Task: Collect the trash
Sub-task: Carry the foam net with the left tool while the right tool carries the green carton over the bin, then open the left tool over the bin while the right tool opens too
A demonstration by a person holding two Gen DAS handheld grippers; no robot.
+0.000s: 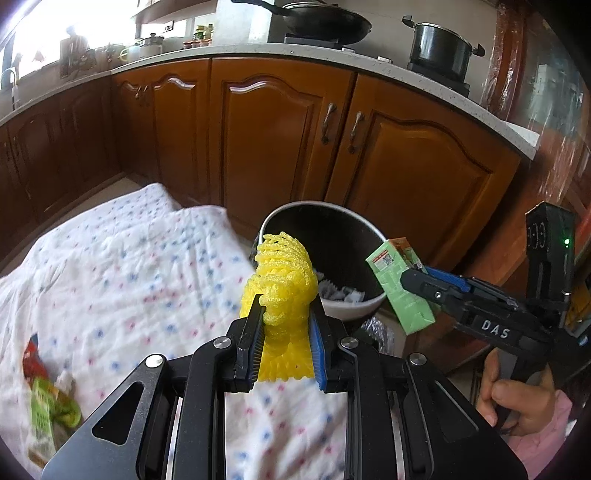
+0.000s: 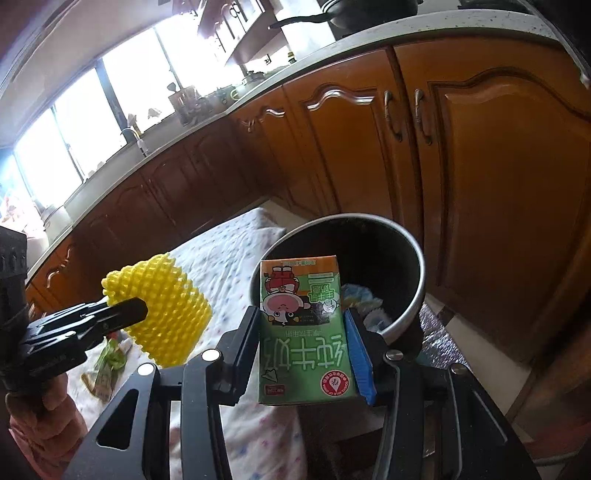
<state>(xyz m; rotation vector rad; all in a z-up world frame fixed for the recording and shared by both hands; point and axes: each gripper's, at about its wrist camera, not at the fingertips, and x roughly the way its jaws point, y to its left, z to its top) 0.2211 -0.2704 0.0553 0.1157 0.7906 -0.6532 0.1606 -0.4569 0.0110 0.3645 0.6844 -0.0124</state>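
My left gripper [image 1: 286,306] is shut on a yellow foam fruit net [image 1: 282,273] and holds it in the air just left of the trash bin [image 1: 364,225]. My right gripper [image 2: 301,317] is shut on a green milk carton [image 2: 304,332], held upside down in front of the bin's [image 2: 417,254] opening. The bin is round, dark inside, with crumpled paper at the bottom. The left gripper and net [image 2: 166,306] show at the left of the right wrist view. The right gripper with its carton [image 1: 400,284] shows at the right of the left wrist view.
A table under a white cloth with blue and pink dots [image 1: 129,266] holds a green wrapper [image 1: 48,410] and a red wrapper [image 1: 31,354] at its left. Brown kitchen cabinets [image 1: 280,133] stand close behind the bin. A wok [image 1: 325,20] and pot [image 1: 441,48] sit on the counter.
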